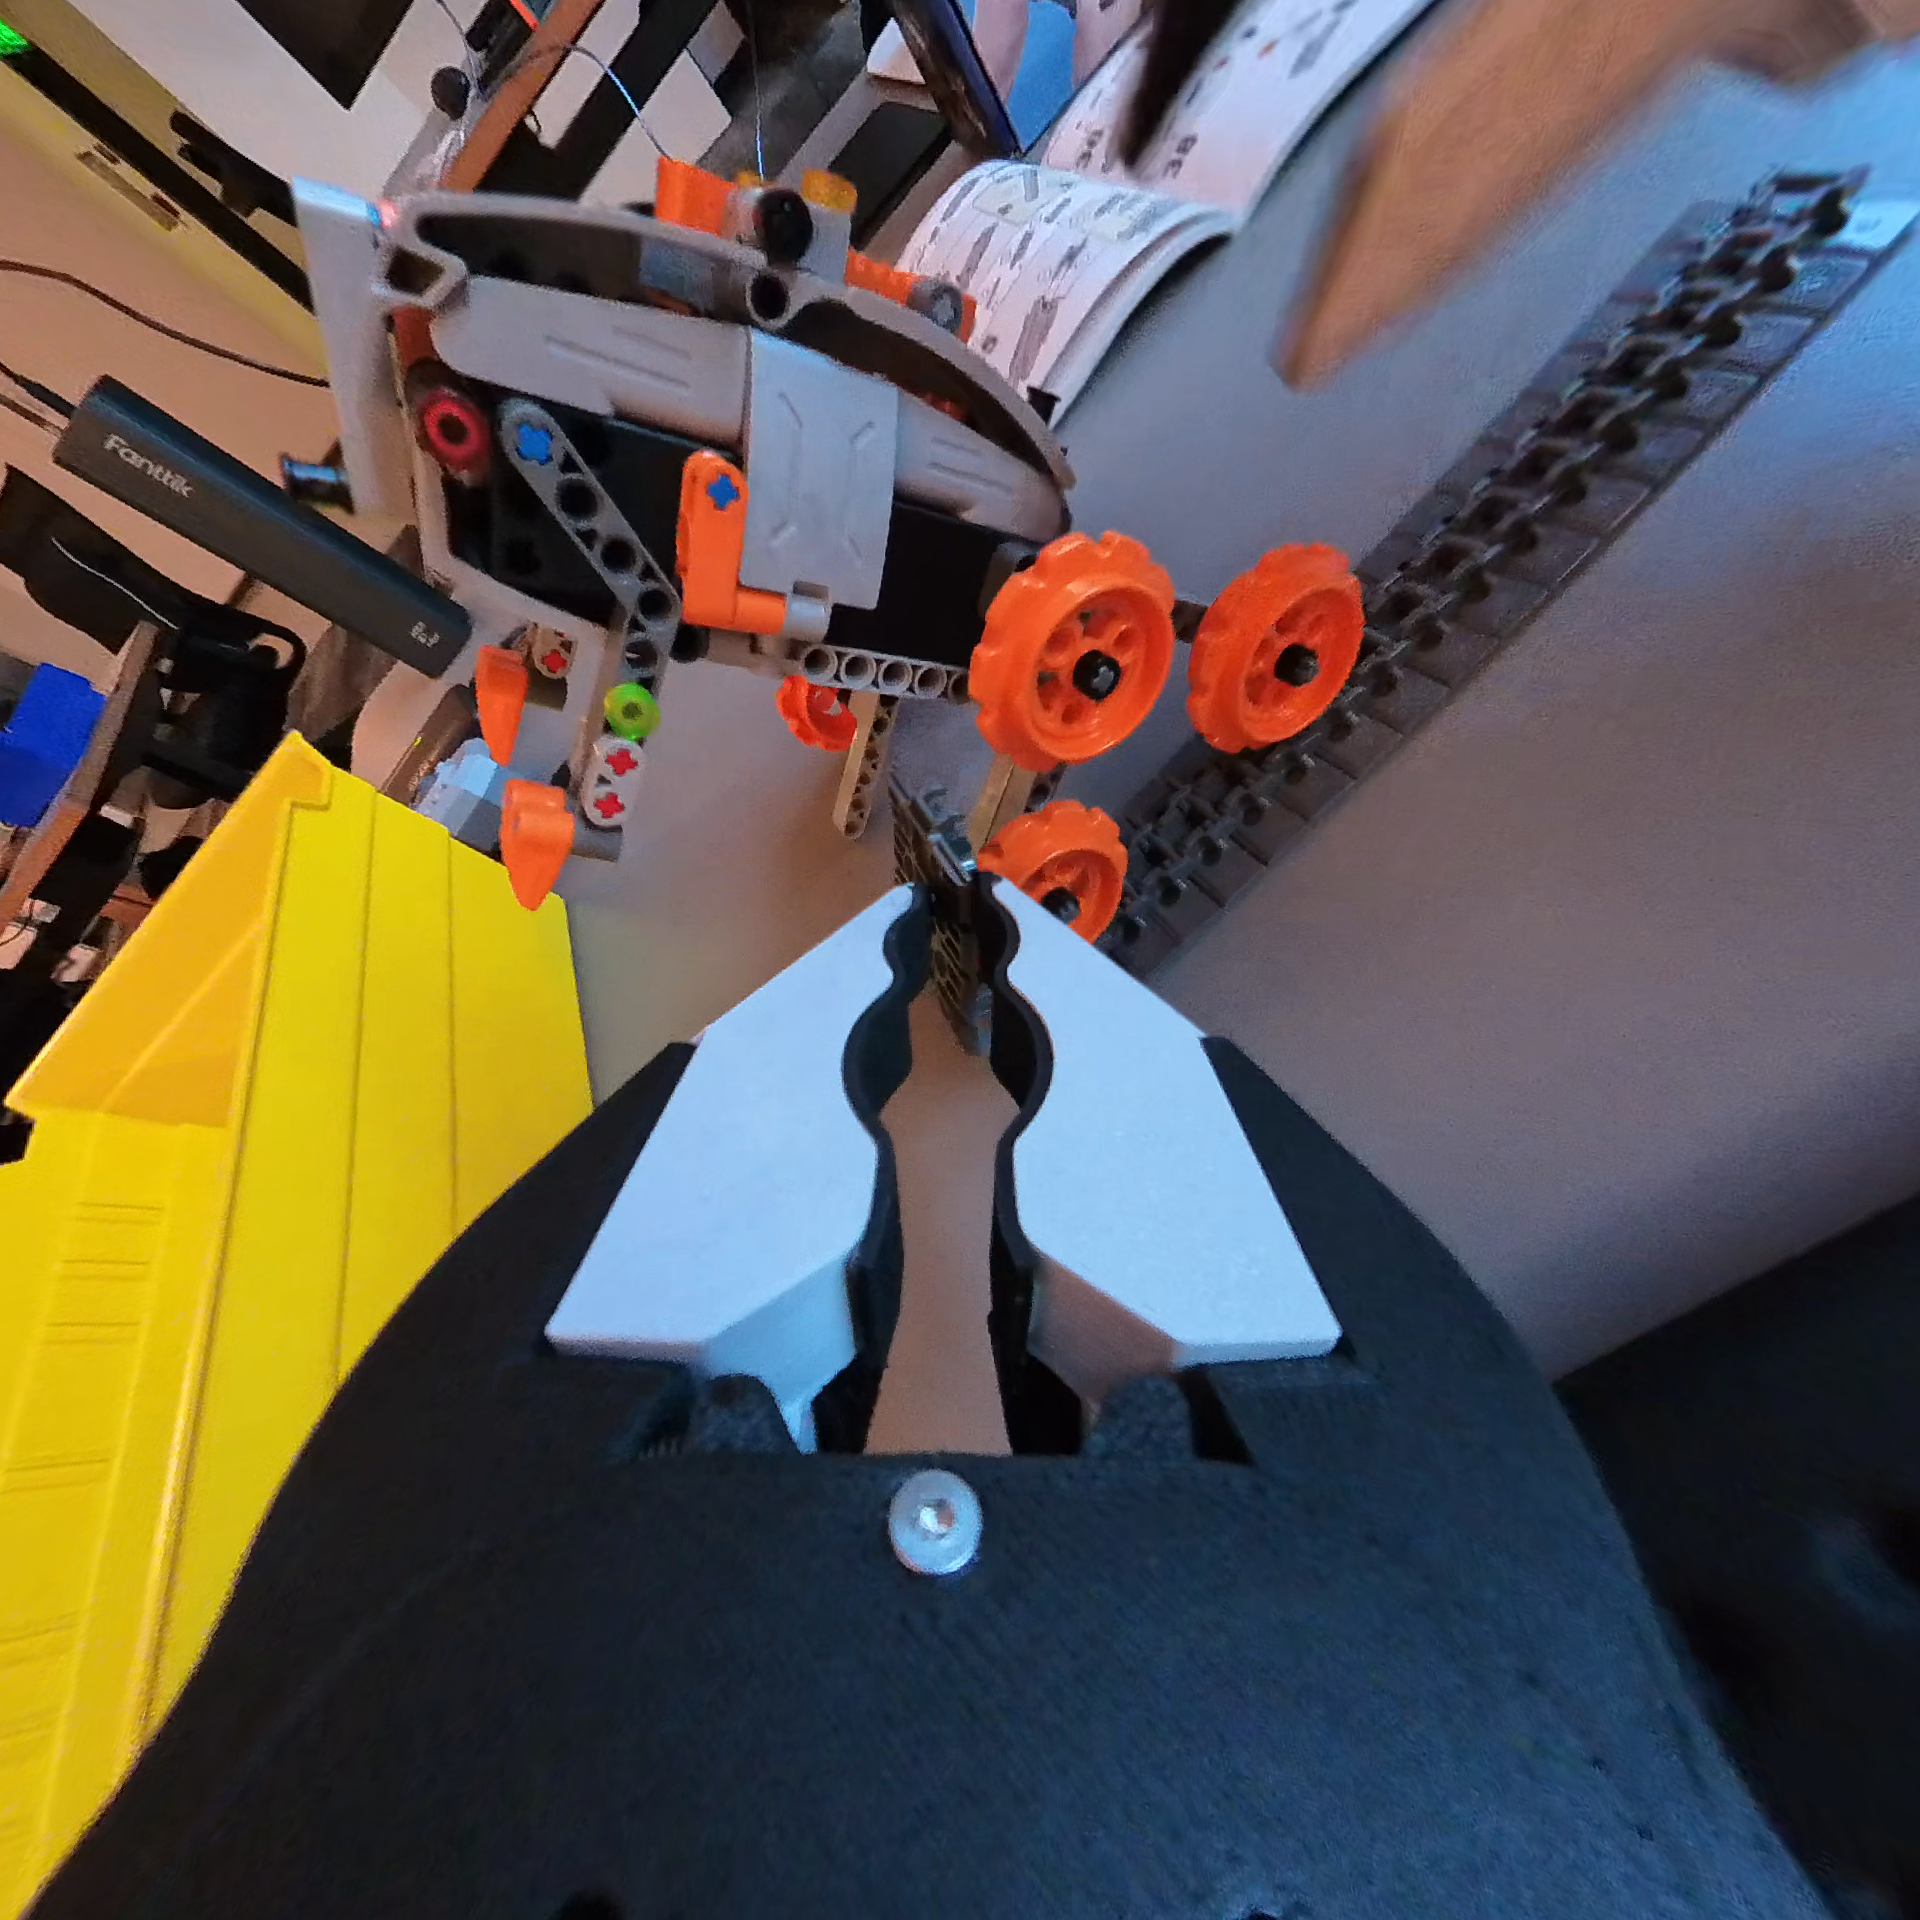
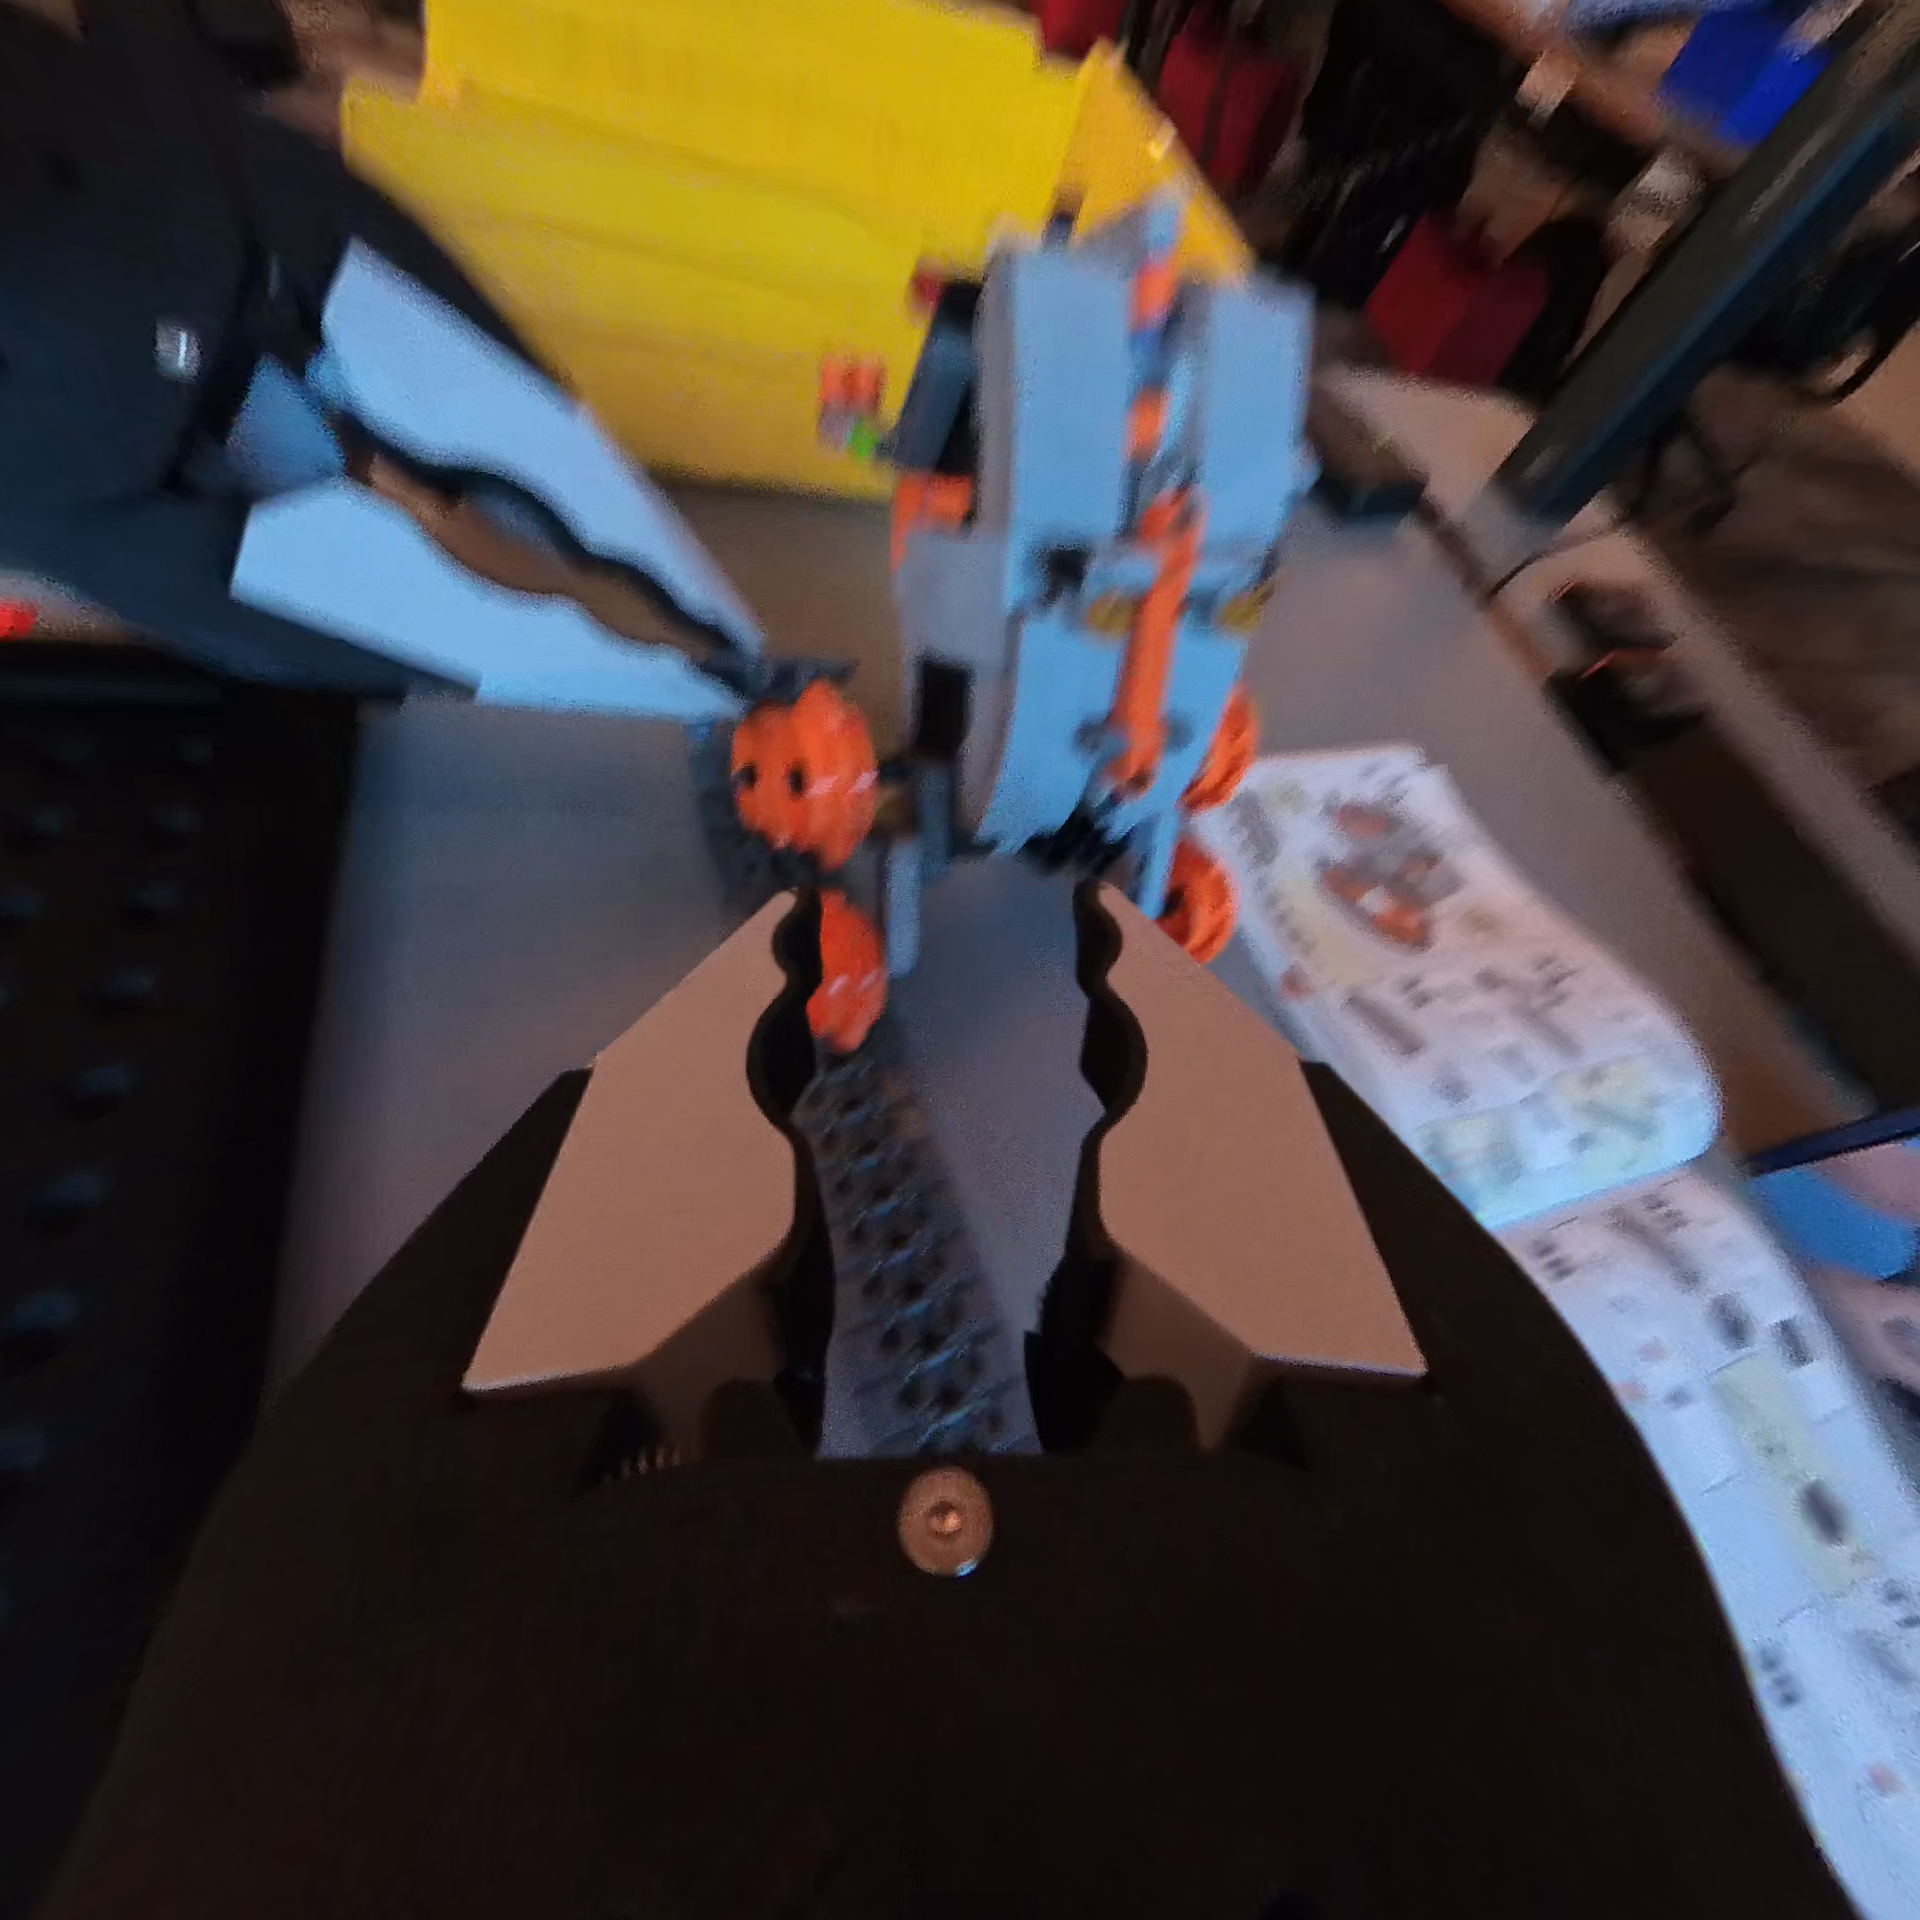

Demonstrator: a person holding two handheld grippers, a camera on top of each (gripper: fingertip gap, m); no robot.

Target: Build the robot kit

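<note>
Your left tool (image 1: 951, 909) pinches only a thin track piece (image 1: 951, 956) of the toy vehicle (image 1: 727, 468); your right tool (image 2: 935, 914), gaping at its six o'clock, could knock it loose.

Right gripper (image 2: 940, 914): black body, pale fingers parted, nothing between the tips; blurred.
Model (image 2: 1101, 582): grey and orange brick build, just ahead of the fingertips.
Wheels (image 2: 805, 774): orange, on the model's lower end, one beside the left fingertip.
Track (image 2: 904, 1247): dark linked strip lying on the table (image 2: 540, 883), seen between the fingers.
Left gripper (image 2: 743, 665): enters from the left, tips nearly together at the upper wheel.
Bin (image 2: 675, 208): yellow, behind the model.
Booklet (image 2: 1455, 1039): open, at right.
</note>
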